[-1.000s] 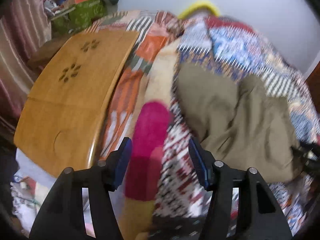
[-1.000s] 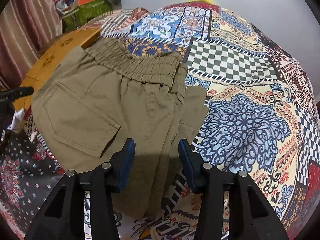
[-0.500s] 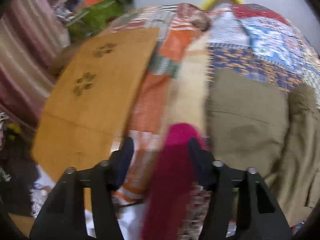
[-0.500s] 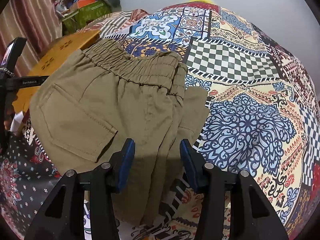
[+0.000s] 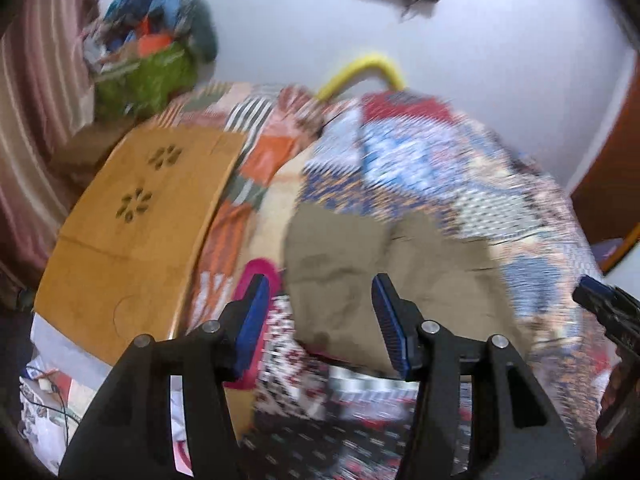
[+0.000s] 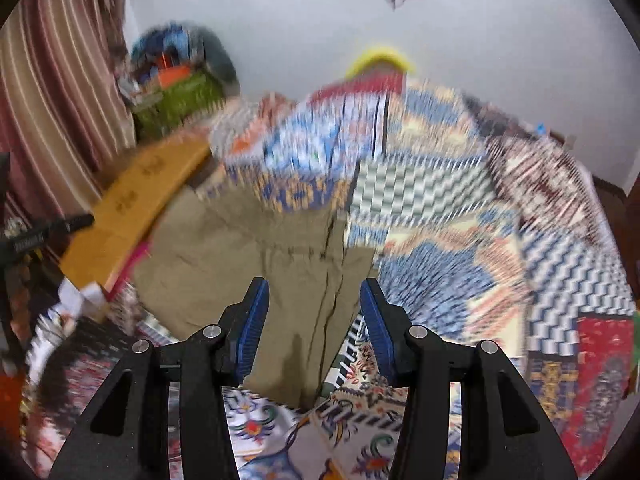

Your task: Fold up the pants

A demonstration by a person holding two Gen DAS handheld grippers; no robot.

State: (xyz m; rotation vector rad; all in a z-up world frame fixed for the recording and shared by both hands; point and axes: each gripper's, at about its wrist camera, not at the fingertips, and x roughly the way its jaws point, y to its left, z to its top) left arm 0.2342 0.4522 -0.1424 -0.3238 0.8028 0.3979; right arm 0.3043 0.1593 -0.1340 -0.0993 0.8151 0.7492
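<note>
The olive pants (image 6: 248, 248) lie folded on the patchwork bedspread (image 6: 460, 240), waistband toward the far side. My right gripper (image 6: 314, 292) hangs above their near edge, open, with nothing between its blue pads. The pants (image 5: 340, 264) show again in the left wrist view, below and beyond my left gripper (image 5: 318, 292), which is also open and empty above their left edge. The right gripper's tip (image 5: 608, 312) pokes in at the right edge there. Both views are blurred.
A wooden board (image 5: 132, 232) lies left of the pants on the bed, with a pink object (image 5: 256, 272) beside it. A green bag piled with clutter (image 5: 148, 76) stands at the back left by a striped curtain (image 6: 52, 92). A yellow hoop (image 5: 360, 68) stands against the white wall.
Both grippers have lifted and drawn back from the pants, so the views tip up to show more wall. The pants stay flat on the bed.
</note>
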